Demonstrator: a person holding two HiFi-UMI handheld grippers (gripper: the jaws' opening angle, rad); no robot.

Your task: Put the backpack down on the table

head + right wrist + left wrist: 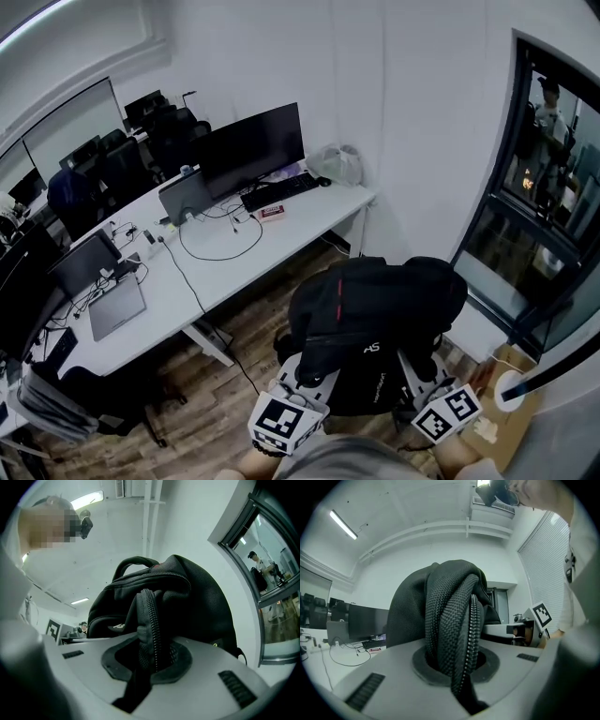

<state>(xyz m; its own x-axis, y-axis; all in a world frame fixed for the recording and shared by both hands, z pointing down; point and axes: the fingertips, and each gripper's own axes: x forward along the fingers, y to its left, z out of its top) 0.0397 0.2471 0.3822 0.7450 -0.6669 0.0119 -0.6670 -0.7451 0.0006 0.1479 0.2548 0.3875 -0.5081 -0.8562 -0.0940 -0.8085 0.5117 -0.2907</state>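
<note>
A black backpack [375,319] with a red stripe hangs in the air between my two grippers, over the wooden floor and to the right of the white table [234,272]. My left gripper [317,373] is shut on a zippered fold of the backpack [454,630] at its lower left side. My right gripper [412,367] is shut on another zippered edge of the backpack [152,625] at its lower right. Both grippers point level toward the bag. The fingertips are buried in the fabric.
The table carries two monitors [248,150], a keyboard [279,191], a laptop [117,307], cables and a plastic bag [337,164]. Office chairs [112,169] stand behind it. A glass door [544,206] is at the right, with a cardboard box [511,394] on the floor.
</note>
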